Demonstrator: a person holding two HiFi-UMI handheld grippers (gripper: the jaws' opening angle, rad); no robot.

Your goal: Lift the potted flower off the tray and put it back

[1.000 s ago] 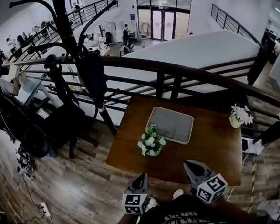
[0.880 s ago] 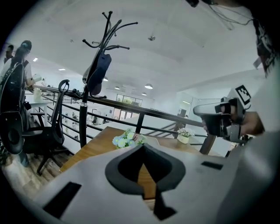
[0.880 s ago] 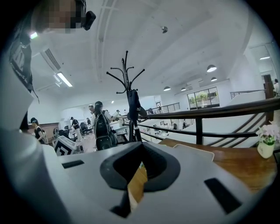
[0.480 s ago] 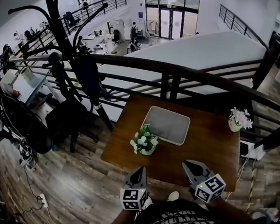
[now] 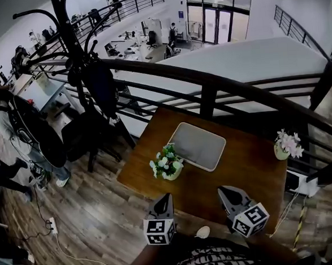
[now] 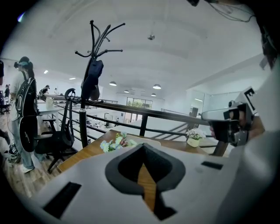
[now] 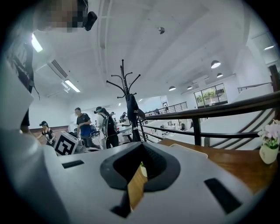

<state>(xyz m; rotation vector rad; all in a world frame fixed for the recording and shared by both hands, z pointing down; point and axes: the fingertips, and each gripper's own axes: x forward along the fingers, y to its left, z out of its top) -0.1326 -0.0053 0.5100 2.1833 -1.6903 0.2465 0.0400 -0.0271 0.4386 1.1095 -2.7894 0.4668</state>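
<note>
- Wooden table [image 5: 249,168]: the potted flower [image 5: 167,164] stands on the bare top, just beside the left edge of the tray [image 5: 198,145]. Open your jaws before reaching, and grip the pot, not the blossoms.
- Left gripper [image 5: 164,198]: closed, empty, tilted slightly down, short of the flower.
- Right gripper [image 5: 224,190]: closed, empty, held alongside.

Ahead of your left gripper [image 6: 143,153], the potted flower [image 6: 114,142] has its pot hidden behind the gripper's own body. Past your right gripper [image 7: 141,151], only a sliver of it shows.

Wood floor [image 5: 92,219], black railing [image 5: 207,85], coat stand [image 5: 70,34]
</note>
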